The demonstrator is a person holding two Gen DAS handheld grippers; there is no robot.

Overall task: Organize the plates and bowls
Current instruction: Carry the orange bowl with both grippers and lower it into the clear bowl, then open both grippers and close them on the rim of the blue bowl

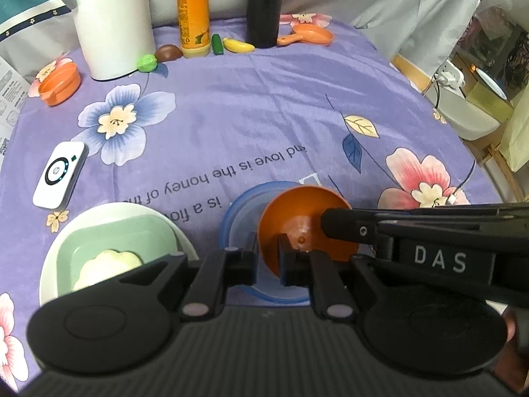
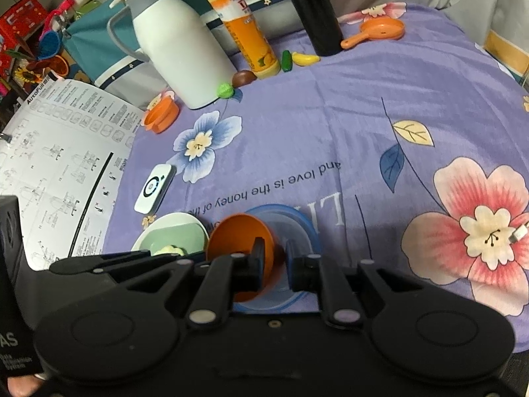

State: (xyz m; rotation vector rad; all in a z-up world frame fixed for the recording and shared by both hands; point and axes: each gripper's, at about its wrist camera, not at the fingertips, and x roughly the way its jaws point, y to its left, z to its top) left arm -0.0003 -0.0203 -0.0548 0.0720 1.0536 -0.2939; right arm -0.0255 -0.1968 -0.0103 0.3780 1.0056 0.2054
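Both claws grip the orange bowl (image 1: pixel 307 228): left claw (image 1: pixel 267 258) and right claw (image 2: pixel 276 264) each pinch its rim, over the blue plate (image 2: pixel 297 218). Next, probably, lowering it onto the plate.

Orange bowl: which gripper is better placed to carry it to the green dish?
Left, probably: the left gripper pinches the orange bowl by the rim nearest the green dish; the right gripper holds the far rim.

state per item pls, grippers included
orange bowl: tilted over the blue plate, both grippers on its rim
blue plate: flat on the cloth
green dish: sits in the white plate
left gripper: shut on bowl rim
right gripper: shut on bowl rim
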